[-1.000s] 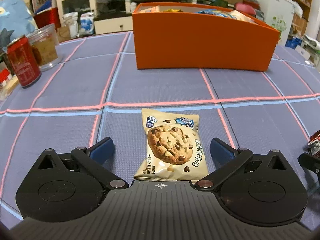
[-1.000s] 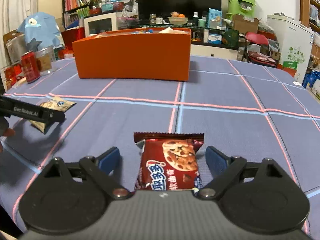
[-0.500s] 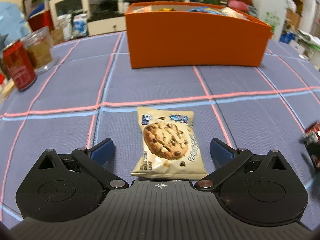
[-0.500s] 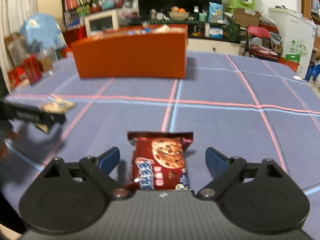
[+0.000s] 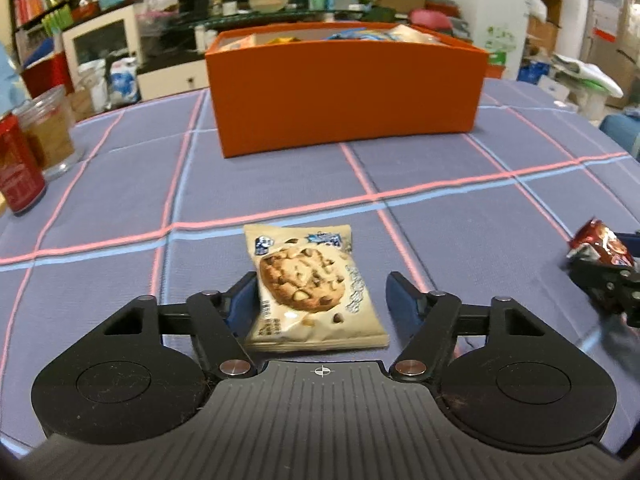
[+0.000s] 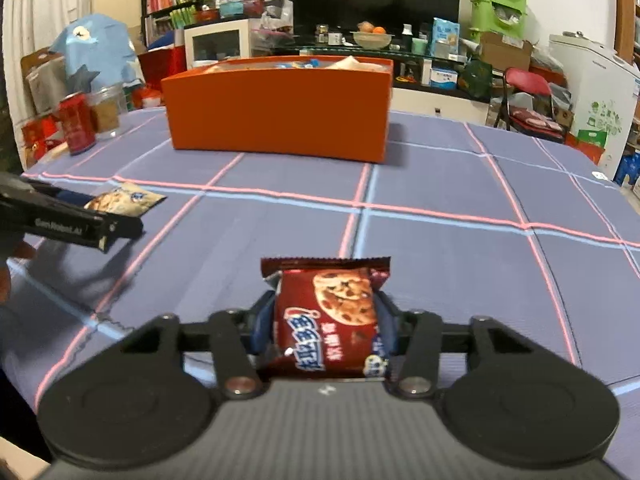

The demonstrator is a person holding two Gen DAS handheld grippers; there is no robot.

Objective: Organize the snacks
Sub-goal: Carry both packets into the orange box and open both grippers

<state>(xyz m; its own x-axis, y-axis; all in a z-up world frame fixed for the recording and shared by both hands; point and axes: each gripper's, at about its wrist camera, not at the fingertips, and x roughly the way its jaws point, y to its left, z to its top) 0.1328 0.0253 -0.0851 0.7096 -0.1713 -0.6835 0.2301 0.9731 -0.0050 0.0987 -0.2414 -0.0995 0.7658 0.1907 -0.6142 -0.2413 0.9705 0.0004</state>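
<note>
A beige cookie packet lies flat on the blue checked tablecloth between the fingers of my left gripper. Its jaws are closing; the left pad touches the packet's edge and the right pad stands a little off it. In the right wrist view my right gripper has its jaws closing too, both pads pressing the sides of a red cookie packet. An orange box with several snack packs inside stands farther back on the table. The left gripper and beige packet show at the left of the right wrist view.
A red can and a glass jar stand at the table's far left. Part of a hand shows at the left edge. Shelves, a cabinet and a red chair crowd the room beyond the table.
Both pairs of jaws have narrowed from wide open. The right pads have come in against the red packet; the left fingers have drawn close around the beige packet.
</note>
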